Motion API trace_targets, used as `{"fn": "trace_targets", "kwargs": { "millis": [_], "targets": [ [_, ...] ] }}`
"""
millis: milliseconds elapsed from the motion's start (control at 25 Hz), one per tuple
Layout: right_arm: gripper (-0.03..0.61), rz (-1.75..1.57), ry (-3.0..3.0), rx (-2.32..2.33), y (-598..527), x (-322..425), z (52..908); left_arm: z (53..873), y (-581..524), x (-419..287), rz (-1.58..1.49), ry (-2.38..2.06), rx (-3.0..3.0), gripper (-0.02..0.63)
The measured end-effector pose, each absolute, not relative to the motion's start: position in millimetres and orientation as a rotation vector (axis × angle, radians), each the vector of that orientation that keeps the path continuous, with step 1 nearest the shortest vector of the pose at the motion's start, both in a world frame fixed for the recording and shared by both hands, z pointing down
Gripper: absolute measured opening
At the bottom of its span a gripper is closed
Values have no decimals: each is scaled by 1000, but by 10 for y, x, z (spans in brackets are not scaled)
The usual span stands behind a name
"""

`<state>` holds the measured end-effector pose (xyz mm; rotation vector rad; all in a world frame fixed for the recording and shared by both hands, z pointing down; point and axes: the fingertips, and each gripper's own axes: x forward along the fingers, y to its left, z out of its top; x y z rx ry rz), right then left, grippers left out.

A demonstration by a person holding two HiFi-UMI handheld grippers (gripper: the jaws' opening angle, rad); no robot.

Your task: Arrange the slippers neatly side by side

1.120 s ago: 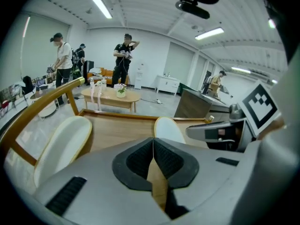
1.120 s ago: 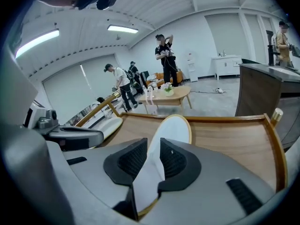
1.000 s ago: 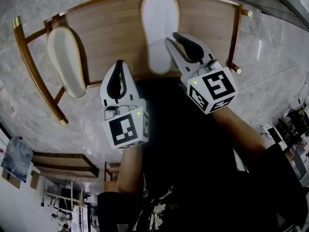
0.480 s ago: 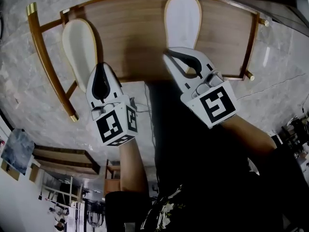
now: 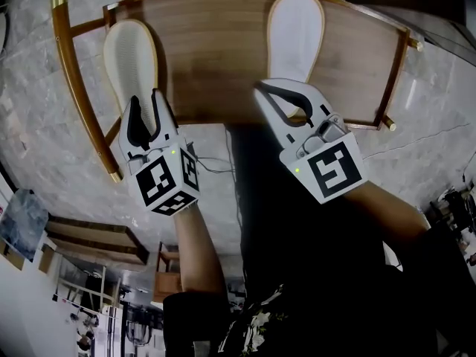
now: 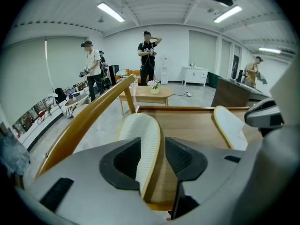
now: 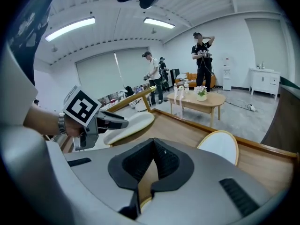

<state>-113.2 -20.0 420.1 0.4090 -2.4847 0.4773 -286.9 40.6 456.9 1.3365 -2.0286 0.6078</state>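
Head view: left fingers (image 5: 136, 123) just spread astride white, tan-rimmed left slipper (image 5: 130, 54); right fingers (image 5: 286, 90) just pinched right slipper (image 5: 296, 21).

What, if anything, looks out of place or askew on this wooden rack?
The left slipper sits oddly: it overhangs the wooden rack's left edge, partly above the marble floor. The right slipper lies on the boards, and a wide gap of bare wood separates the pair, so they are not side by side.

The left gripper (image 5: 146, 103) and the right gripper (image 5: 261, 88) are pale grey with black pads (image 5: 135, 125); each bears a black-and-white marker cube (image 5: 165, 184).
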Motion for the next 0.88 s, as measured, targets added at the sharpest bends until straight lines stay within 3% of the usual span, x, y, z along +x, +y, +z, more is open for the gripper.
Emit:
{"fn": "trace_targets", "kwargs": {
  "millis": [440,880],
  "targets": [
    [0,449,-2485,451,-321,-1082,4202,4688,490,-3192,662,-2059,1229,222],
    [0,460,-2472,473,-400,-984,4235,4908,541,-3339,958,-1978,1197,273]
  ]
}}
